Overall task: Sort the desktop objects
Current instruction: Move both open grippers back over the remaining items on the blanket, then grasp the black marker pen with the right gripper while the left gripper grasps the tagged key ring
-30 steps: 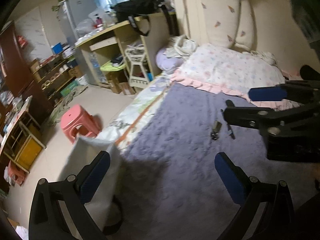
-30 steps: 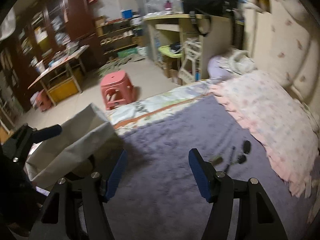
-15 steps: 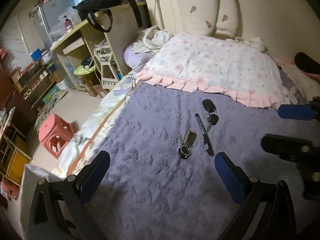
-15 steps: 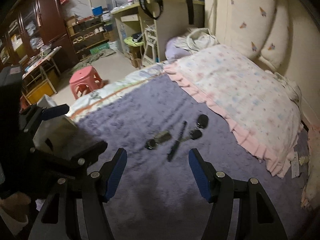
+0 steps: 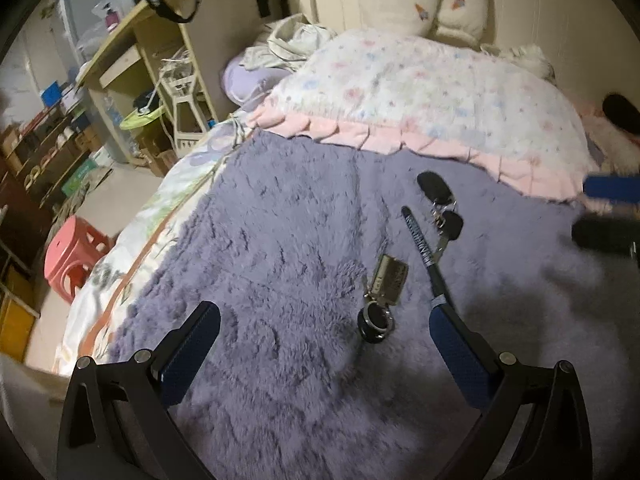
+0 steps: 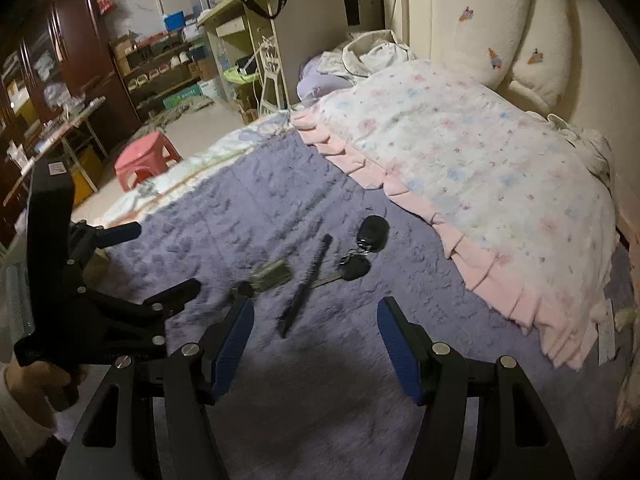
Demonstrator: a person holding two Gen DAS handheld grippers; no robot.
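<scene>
- Two hand-held grippers hover over a shaggy purple blanket (image 5: 280, 240) spread across a bed, where a small cluster of objects lies.
- The left gripper (image 5: 324, 336) has its blue-padded fingers spread wide, gripping nothing; a brass padlock (image 5: 387, 279) with a dark ring at its near end lies on the blanket between the fingers, nearer the right-hand one.
- A slim black pen (image 5: 424, 252) lies just beside the padlock, its near end running up to the tip of the left gripper's right-hand finger; whether they touch cannot be told.
- A set of keys with a black oval fob (image 5: 434, 187) lies just past the pen, close to the pink frilled edge of a floral quilt (image 5: 420, 92).
- The right gripper (image 6: 316, 330) is likewise spread and empty, with the pen (image 6: 306, 286) lying on the blanket just ahead of the gap between its fingers, the padlock (image 6: 272, 272) to one side of the pen and the keys and fob (image 6: 372, 234) to the other.
- From the right wrist view, the left gripper (image 6: 164, 256) stands at the left edge, its fingers apart above the blanket.
- A pink plastic stool (image 6: 146, 156) stands on the floor beyond the bed, and a wooden desk (image 6: 296, 12) rises behind it.
</scene>
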